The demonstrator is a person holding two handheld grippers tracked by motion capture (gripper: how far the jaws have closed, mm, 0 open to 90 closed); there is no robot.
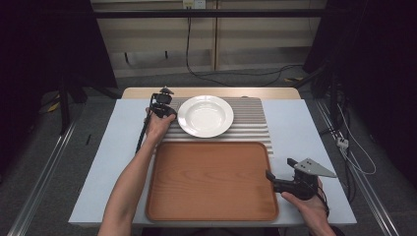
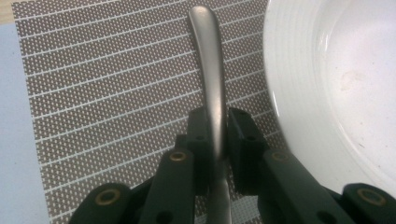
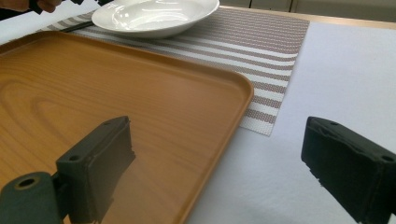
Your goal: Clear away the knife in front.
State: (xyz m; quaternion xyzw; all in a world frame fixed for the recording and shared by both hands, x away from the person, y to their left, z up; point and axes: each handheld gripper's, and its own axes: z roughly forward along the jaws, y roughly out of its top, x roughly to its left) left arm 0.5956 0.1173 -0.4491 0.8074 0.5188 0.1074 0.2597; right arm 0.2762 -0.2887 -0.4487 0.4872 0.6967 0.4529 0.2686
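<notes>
The left gripper point(image 2: 215, 140) has its jaws closed tight on a grey metal utensil handle point(image 2: 211, 74), which runs straight ahead of them over the striped placemat point(image 2: 107, 93). It is probably a spoon or fork, but the working end lies below the jaws and cannot be made out. Just to the right of this gripper, almost touching the handle, sits the white plate point(image 1: 205, 115).

The smooth, curved, narrow handle could swivel or slip between the pads if lifted fast, and any swing rightward would knock the plate's rim.

In front of the plate lies the wooden tray point(image 1: 211, 179), empty. At the tray's right edge, the right gripper point(image 1: 275, 183) has its jaws spread wide with nothing between them, one over the tray's corner and one over the pale table point(image 3: 341, 70). The raised tray rim is the one obstacle there.
</notes>
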